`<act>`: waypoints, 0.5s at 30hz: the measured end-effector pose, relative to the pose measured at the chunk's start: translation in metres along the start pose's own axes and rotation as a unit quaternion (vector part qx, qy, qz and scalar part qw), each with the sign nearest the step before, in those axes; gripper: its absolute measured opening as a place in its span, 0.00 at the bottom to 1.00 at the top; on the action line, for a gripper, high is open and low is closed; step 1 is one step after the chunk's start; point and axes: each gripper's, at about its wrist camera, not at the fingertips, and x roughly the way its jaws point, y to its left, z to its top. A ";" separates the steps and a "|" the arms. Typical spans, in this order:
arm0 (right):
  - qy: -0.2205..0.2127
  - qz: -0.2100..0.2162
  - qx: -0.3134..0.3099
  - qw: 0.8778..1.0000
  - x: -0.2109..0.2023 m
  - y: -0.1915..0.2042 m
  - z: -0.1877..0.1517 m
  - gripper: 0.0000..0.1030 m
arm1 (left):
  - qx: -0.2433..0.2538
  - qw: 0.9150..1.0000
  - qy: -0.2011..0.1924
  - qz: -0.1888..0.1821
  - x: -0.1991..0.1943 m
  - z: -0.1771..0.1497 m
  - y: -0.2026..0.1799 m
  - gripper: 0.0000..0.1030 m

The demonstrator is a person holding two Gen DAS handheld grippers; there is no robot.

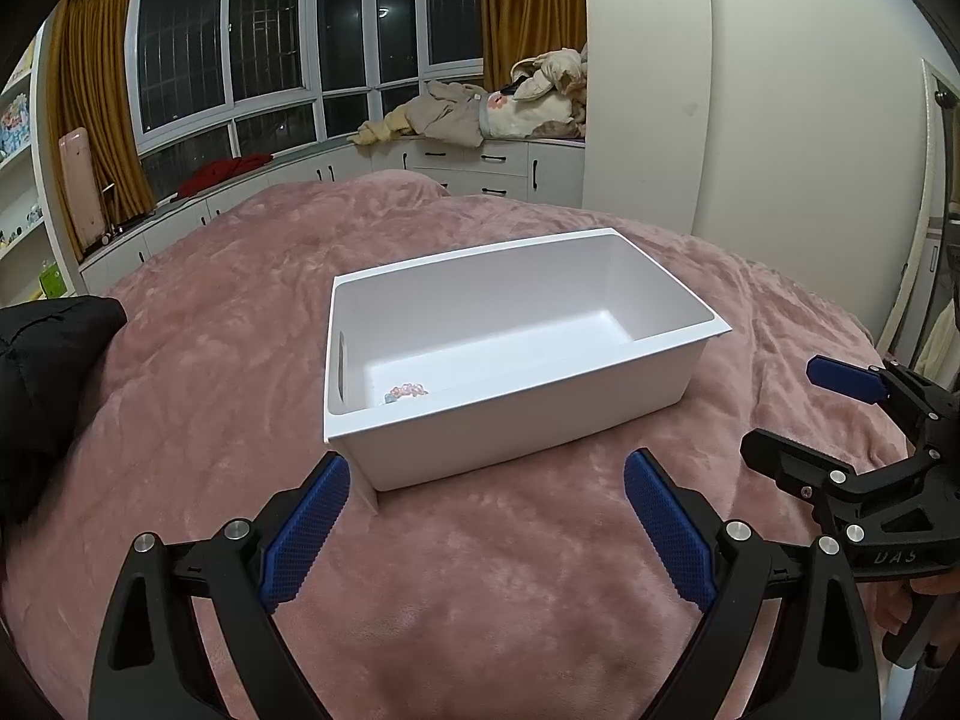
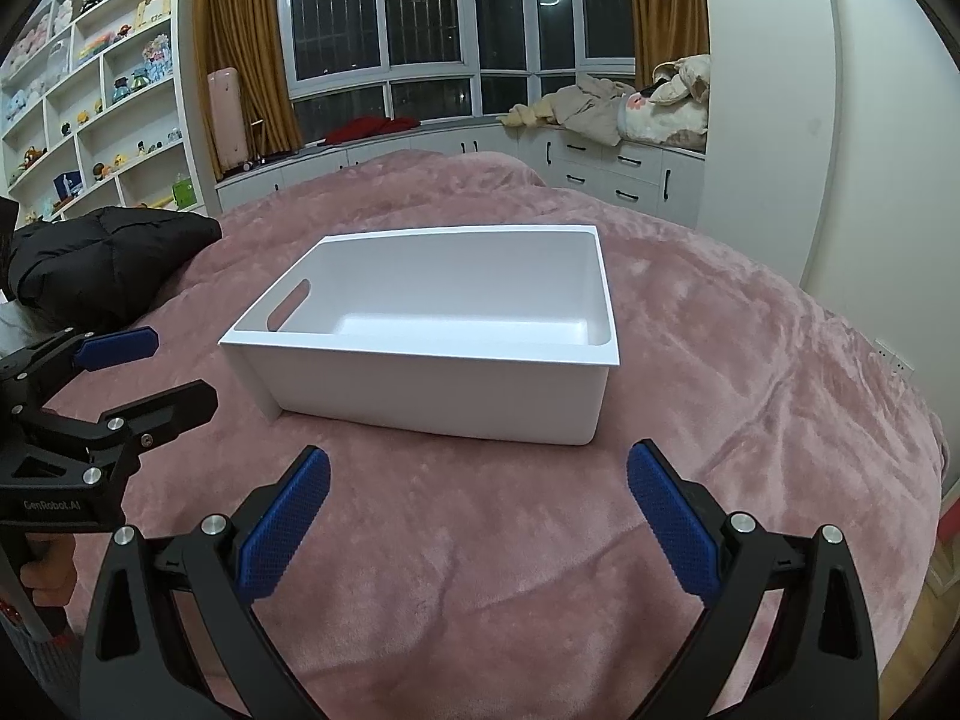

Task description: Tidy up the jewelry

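Note:
A white plastic bin (image 1: 510, 414) stands on a pink blanket; it also shows in the right wrist view (image 2: 432, 384). A small pink and pale blue piece of jewelry (image 1: 407, 391) lies on the bin's floor near its front left corner; the bin's front wall hides it in the right wrist view. My left gripper (image 1: 486, 531) is open and empty, just in front of the bin. My right gripper (image 2: 480, 525) is open and empty, also in front of the bin. Each gripper shows at the edge of the other's view, the right one (image 1: 840, 414) and the left one (image 2: 138, 366).
The pink blanket (image 1: 480, 600) covers the whole bed. A black padded jacket (image 2: 108, 258) lies at the bed's left side. White cabinets, a window seat with piled clothes (image 1: 480, 108) and toy shelves (image 2: 90, 90) stand beyond the bed.

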 end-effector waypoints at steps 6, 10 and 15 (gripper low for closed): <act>0.000 -0.001 -0.001 1.000 0.000 0.001 0.000 0.95 | 0.000 1.000 0.001 0.000 0.000 0.000 0.000 0.91; 0.000 -0.001 -0.001 1.000 0.000 0.000 0.000 0.95 | 0.001 1.000 0.002 -0.001 0.000 0.000 0.000 0.91; 0.001 -0.002 -0.001 1.000 0.000 0.001 0.000 0.95 | 0.001 1.000 0.003 -0.001 0.001 -0.001 0.000 0.91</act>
